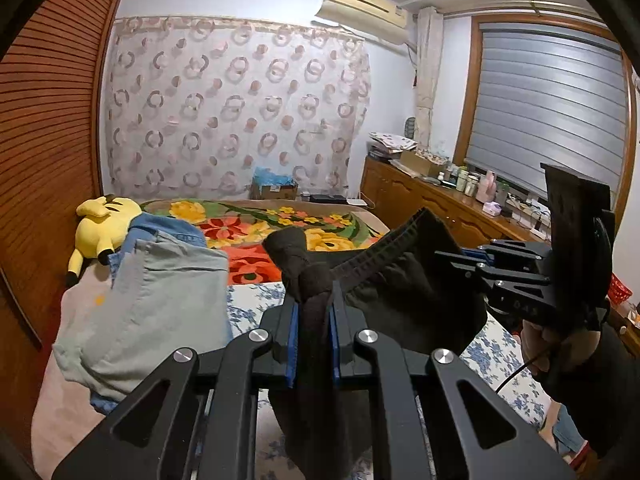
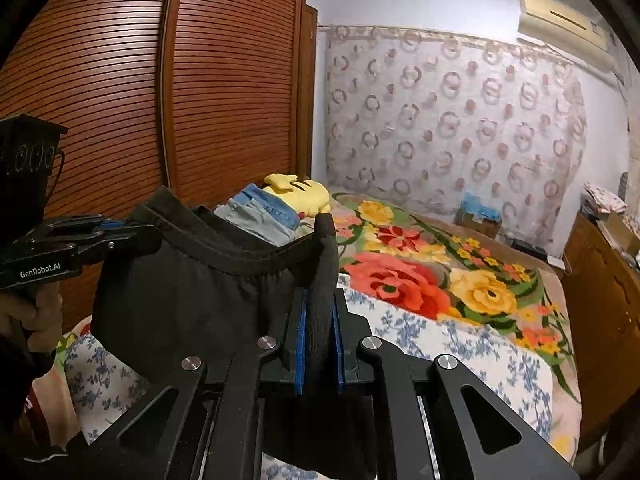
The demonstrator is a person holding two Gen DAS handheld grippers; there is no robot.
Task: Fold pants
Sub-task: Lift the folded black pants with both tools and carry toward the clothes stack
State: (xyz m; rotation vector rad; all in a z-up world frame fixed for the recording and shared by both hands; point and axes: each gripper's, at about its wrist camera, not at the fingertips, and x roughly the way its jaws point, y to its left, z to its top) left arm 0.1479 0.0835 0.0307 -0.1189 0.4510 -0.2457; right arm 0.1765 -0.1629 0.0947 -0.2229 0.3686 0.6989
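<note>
Both grippers — left (image 1: 313, 322) and right (image 2: 320, 330) — are clamped on the pants' (image 2: 192, 292) waistband, stretched level between them above the bed (image 2: 460, 344), legs hanging below.

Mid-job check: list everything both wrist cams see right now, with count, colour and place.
black pants: 1, black, held up above the bed by the waistband
folded clothes: 1 pile, grey and blue denim, on the bed by the wardrobe
plush toy: 1, yellow, behind the pile
floral blanket: 1, red, yellow and green, far half of the bed
blue-flowered sheet: 1, white and blue, near half
wardrobe: 1, brown slatted
air conditioner: 1, cream, high on the wall
left hand-held gripper: shut on the waistband
right hand-held gripper: shut on the waistband
</note>
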